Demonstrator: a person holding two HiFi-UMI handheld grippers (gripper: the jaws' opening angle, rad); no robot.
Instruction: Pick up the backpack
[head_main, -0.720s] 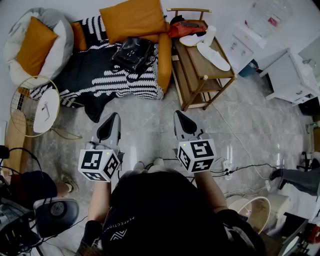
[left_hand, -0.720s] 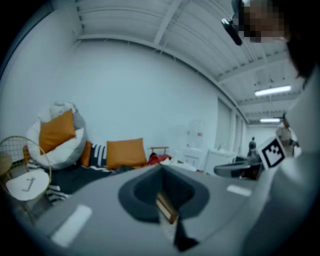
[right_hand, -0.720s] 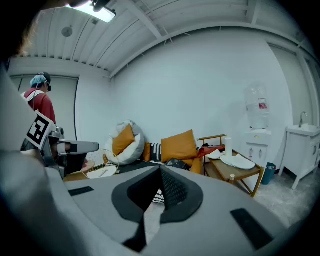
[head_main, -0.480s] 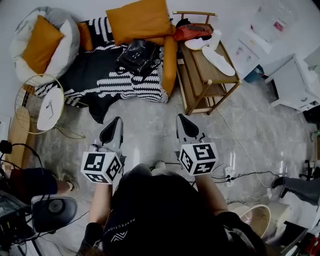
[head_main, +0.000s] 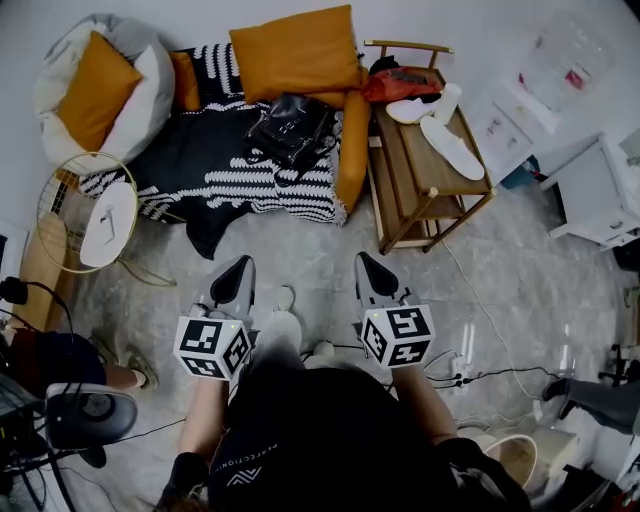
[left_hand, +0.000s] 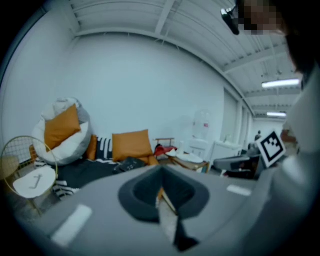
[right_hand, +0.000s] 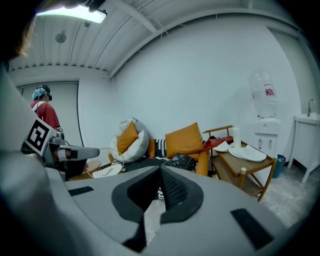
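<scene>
Backpack: the black backpack (head_main: 292, 128) lies on a striped blanket (head_main: 230, 182), just beside a large orange cushion (head_main: 295, 52); it is well apart from both tools
Left gripper: the left gripper (head_main: 238, 275) has its jaws pressed together with nothing between them; it is held over the floor (head_main: 300, 255), pointing toward the blanket
Right gripper: the right gripper (head_main: 370, 272) is closed and empty too; it is level with the left one, a gap between them
Surroundings: a wooden trolley (head_main: 430, 170) stands right of the blanket; a beanbag (head_main: 150, 95) sits far left

The floor (head_main: 300, 250) is grey marble, the walls (right_hand: 200, 75) white; a wooden table (head_main: 408, 145) stands beside an orange-cushioned couch (head_main: 352, 150).
</scene>
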